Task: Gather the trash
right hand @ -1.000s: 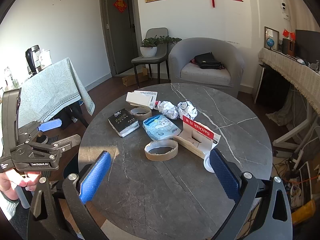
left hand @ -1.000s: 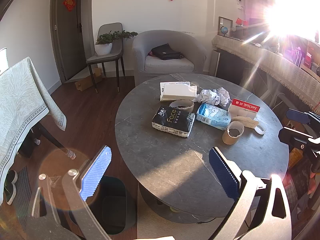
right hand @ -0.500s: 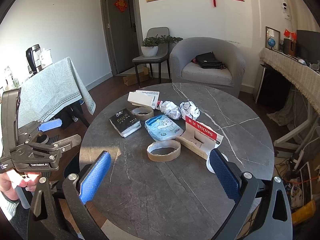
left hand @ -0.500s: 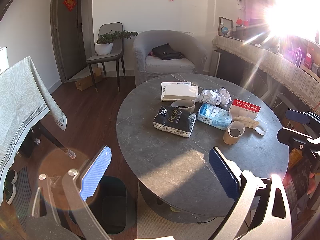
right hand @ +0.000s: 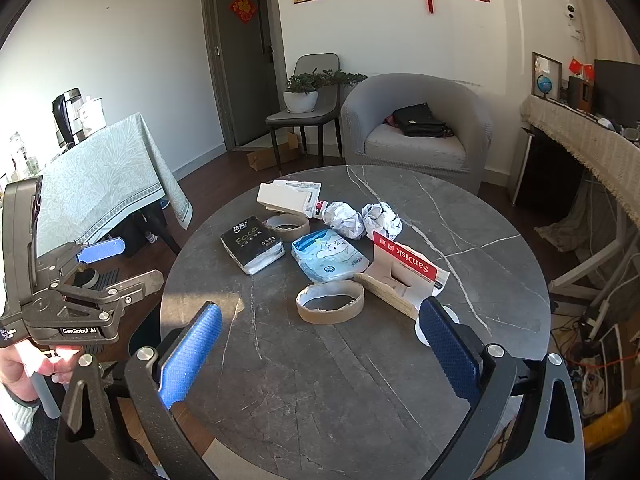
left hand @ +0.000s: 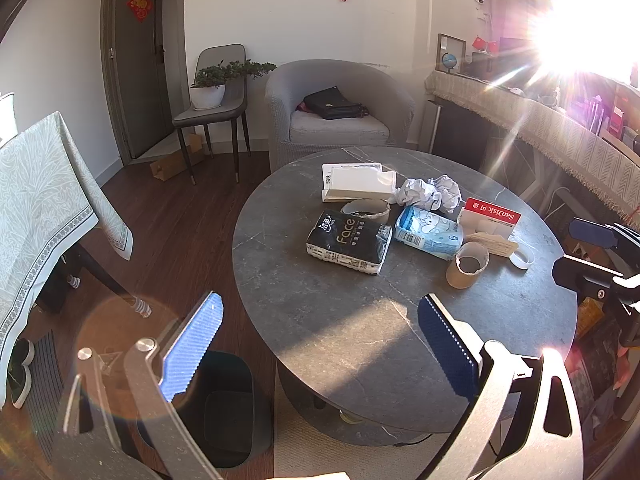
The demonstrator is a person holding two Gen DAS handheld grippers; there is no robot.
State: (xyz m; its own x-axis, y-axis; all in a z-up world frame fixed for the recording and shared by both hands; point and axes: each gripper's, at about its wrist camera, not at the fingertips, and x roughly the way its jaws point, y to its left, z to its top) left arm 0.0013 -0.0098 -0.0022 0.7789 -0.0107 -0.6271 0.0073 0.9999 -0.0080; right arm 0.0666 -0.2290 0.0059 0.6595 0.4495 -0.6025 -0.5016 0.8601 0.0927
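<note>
On the round dark table (right hand: 400,380) the trash lies in a loose group near the middle. There are 2 crumpled paper balls (right hand: 362,219) side by side, a black tissue pack (right hand: 252,245), and a light blue wet-wipe pack (right hand: 328,255) just beside it. A red and white SanDisk card (right hand: 404,270) stands tilted on a piece of cardboard. In front of it rests a cardboard tape ring (right hand: 330,302); a second ring (right hand: 288,226) sits behind the black pack, next to a white box (right hand: 289,197).

The left gripper (left hand: 320,344) hangs over the near edge of the table, its blue pads wide apart and nothing between them. The right gripper (right hand: 320,350) is also spread wide and holds nothing — it hovers above the bare tabletop, short of the tape ring. A hand (right hand: 24,364) grips the left tool's handle at the side.

A dark bin (left hand: 224,408) stands on the floor beside the table, below the left gripper.
</note>
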